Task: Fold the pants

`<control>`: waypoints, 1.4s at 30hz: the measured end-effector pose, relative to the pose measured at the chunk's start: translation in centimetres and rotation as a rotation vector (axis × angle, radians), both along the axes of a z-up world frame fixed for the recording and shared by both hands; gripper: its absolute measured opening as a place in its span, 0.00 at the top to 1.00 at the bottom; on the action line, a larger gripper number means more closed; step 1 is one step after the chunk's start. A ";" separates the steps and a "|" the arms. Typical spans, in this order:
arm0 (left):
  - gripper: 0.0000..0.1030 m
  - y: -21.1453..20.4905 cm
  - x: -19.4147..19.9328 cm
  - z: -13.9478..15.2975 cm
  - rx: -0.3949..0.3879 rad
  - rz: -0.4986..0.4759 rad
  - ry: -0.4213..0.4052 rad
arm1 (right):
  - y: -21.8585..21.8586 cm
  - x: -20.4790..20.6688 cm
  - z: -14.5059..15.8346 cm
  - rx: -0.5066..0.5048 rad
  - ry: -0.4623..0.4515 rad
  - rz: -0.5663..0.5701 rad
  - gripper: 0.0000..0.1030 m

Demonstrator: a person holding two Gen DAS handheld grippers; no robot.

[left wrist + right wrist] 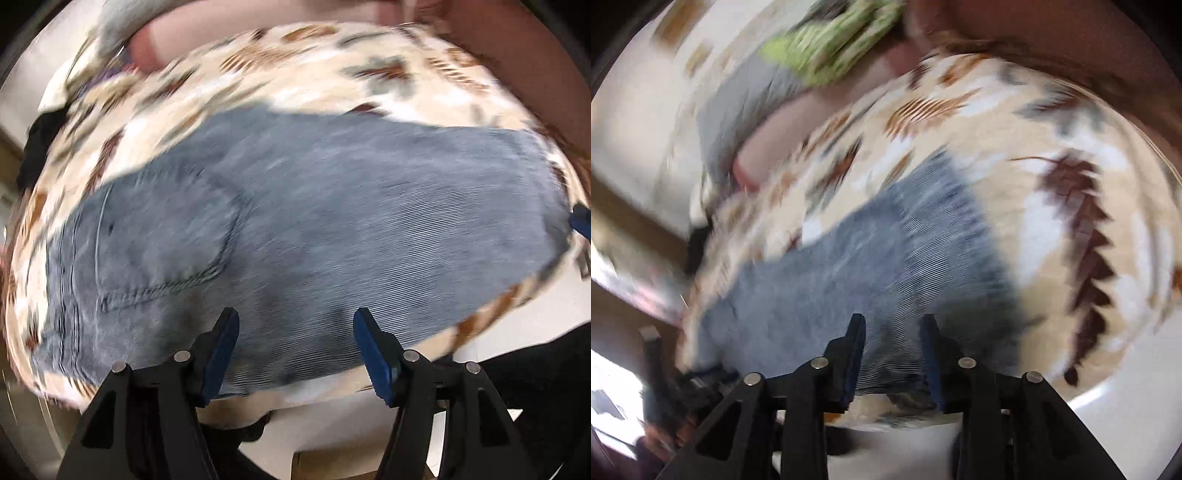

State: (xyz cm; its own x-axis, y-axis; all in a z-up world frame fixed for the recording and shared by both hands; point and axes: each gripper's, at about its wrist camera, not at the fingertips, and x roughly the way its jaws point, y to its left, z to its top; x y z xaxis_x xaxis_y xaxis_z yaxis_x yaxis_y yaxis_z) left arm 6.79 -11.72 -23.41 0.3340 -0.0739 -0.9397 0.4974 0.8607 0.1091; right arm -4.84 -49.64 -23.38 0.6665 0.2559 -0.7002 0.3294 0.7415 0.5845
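Below the left gripper [295,325], whose jaws stand apart and empty, the jeans [295,229] lie flat on a patterned cloth [295,70], long axis left to right, pocket at left; motion blur smears the edges. From the right wrist, the right gripper [892,325] is parted, holding nothing, above the jeans' near edge; they run diagonally, their left end blurred.

**Blue pants on a leaf-print cloth, open tool above**

The blurred frame shows folded blue pants [871,266] lying across the centre on a beige cloth with brown leaf prints [1071,206]. At the bottom, the right tool [892,325] hovers over the pants' near edge, jaws apart, nothing between them. A green fabric [827,48] sits upper left.
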 end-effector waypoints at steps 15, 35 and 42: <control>0.37 -10.9 -0.6 0.4 -0.042 -0.182 -0.016 | -5.2 -6.5 -5.8 0.488 -0.051 -0.226 0.46; 0.36 -17.0 0.3 -2.7 -0.027 -0.233 0.061 | -4.9 -4.2 -6.7 0.492 -0.110 -0.187 0.39; 0.34 -17.1 0.0 -3.0 -0.019 -0.244 0.046 | -4.0 -1.6 -7.2 0.464 -0.111 -0.166 0.39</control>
State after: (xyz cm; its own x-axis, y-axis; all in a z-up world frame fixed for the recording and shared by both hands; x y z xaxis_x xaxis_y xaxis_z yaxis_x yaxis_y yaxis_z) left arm 6.78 -28.78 -26.40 0.2607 -0.1651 -0.9512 0.6946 0.7164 0.0660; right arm -6.47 -53.61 -30.54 0.7886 0.4078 -0.4602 0.3380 0.3377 0.8785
